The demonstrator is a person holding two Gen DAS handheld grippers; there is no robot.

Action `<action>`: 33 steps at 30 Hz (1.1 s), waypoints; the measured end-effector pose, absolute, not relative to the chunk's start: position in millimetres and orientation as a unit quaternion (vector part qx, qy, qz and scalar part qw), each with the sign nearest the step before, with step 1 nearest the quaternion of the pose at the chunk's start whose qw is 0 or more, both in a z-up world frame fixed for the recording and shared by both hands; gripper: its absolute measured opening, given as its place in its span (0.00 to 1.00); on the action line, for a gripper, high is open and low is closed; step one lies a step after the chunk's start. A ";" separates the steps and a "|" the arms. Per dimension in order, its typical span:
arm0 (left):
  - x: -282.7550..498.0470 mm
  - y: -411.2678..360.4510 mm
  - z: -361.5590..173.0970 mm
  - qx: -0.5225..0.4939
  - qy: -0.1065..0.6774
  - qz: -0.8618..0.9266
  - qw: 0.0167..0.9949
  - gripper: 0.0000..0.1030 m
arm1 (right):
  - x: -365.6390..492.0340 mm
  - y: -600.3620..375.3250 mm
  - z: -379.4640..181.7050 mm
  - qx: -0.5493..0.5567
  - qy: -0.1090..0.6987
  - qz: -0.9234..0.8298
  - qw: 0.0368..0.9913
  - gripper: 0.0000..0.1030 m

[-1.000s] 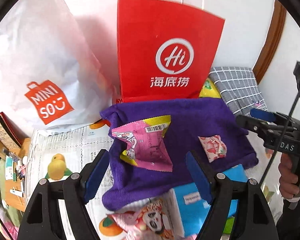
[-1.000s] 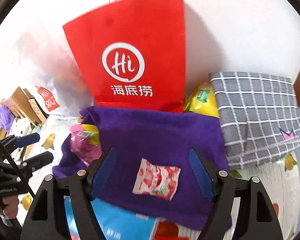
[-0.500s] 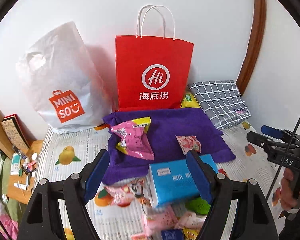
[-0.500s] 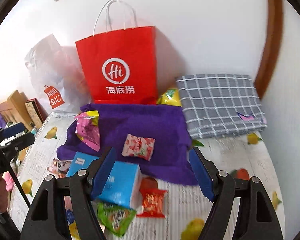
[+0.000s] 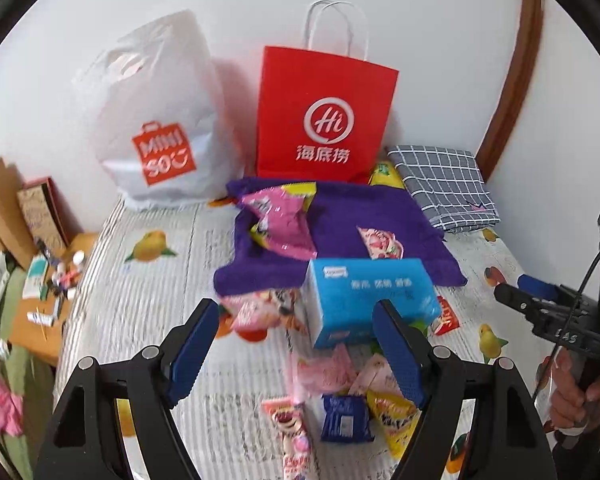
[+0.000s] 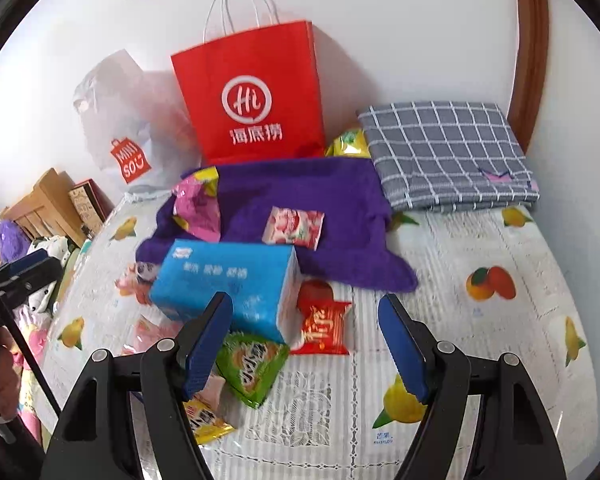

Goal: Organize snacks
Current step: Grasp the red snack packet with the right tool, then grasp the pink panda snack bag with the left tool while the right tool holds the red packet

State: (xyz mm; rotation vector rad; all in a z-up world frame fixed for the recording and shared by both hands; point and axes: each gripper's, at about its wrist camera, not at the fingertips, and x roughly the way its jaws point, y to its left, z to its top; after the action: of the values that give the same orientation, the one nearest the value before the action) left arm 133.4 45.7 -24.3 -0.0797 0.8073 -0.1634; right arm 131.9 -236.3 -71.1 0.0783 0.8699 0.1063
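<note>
Left gripper (image 5: 294, 350): fingers spread, nothing between the pads, poised above the heap; right gripper (image 6: 306, 344): fingers likewise spread and empty, hovering over the near edge of the same heap.

Directly ahead of both: a blue rectangular cardboard box (image 6: 228, 284) lying on the bed, with small foil packets around and partly under it: green crinkled snack packet (image 6: 252, 366), red sachet (image 6: 324, 328), yellow packet (image 6: 204, 416), dark blue wrapped biscuit (image 5: 346, 418), pink packets (image 5: 324, 372).

Further out: a purple fleece cloth (image 6: 312, 200) spread on the bed, carrying a large pink-and-yellow foil bag (image 5: 282, 220) and a small strawberry-print sachet (image 6: 294, 226); these two look placed.

Behind: a red paper carrier bag (image 6: 256, 96), a white plastic shopping bag (image 5: 156, 120), a folded grey checked fabric (image 6: 444, 152).

Judgement: early stage; two items on the cloth, most of the heap unsorted; the next pick is not yet begun.
</note>
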 end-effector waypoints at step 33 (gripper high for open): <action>115.7 83.5 -83.1 -0.088 0.434 -0.030 0.896 0.75 | 104.8 -242.0 -170.4 -0.023 0.500 0.113 0.858 0.43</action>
State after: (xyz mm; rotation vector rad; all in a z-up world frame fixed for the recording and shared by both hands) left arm 115.7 83.5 -83.1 -0.1825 0.8997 -0.0614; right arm 104.8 -242.0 -170.4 -0.0474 1.0497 0.2380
